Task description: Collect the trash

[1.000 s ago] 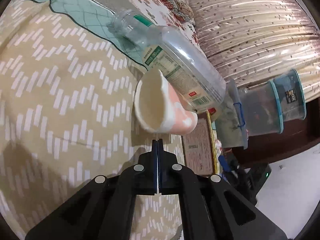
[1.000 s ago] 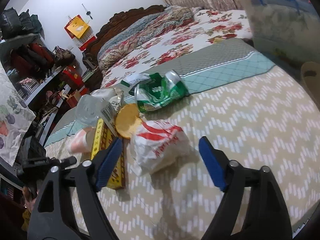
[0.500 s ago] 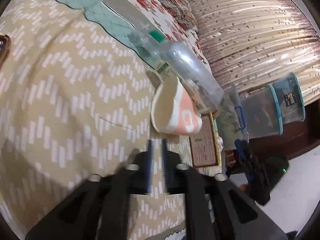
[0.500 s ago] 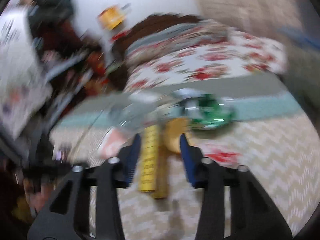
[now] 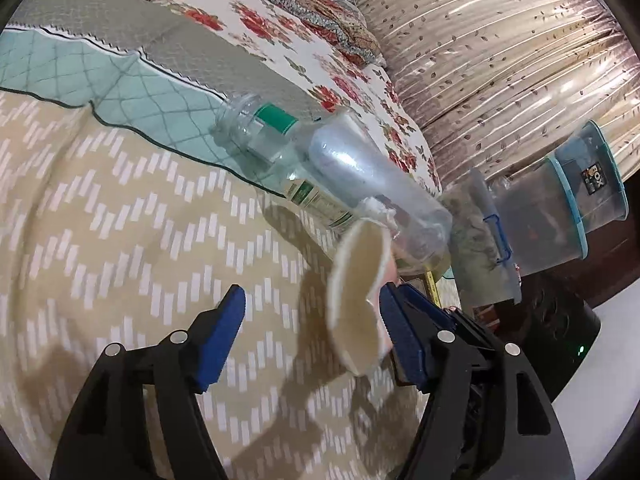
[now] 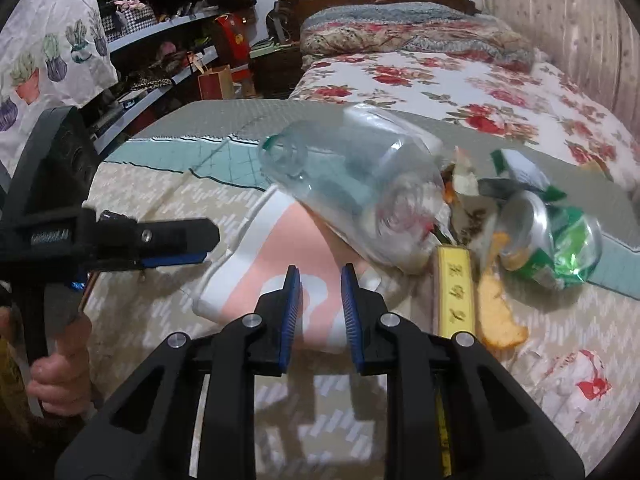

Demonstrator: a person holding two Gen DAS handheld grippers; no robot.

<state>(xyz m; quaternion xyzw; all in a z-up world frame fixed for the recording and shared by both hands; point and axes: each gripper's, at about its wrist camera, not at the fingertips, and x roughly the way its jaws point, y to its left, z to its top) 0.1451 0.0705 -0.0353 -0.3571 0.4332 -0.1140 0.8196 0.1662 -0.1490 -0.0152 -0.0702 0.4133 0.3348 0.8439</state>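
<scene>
A clear plastic bottle (image 6: pixel 356 196) lies on its side on the bed's beige chevron-patterned blanket (image 6: pixel 520 292), resting across a flattened pink-and-white paper cup (image 6: pixel 276 264). In the right wrist view, a yellow rectangular box (image 6: pixel 456 292) lies just right of the cup, with a torn orange-brown cardboard piece (image 6: pixel 496 312) beside it and a crushed green metal can (image 6: pixel 556 236) behind that. A crumpled white-and-red wrapper (image 6: pixel 580 380) sits nearer, to the right. Clear lidded plastic tubs (image 5: pixel 560 208) stand beyond the bed's edge.
</scene>
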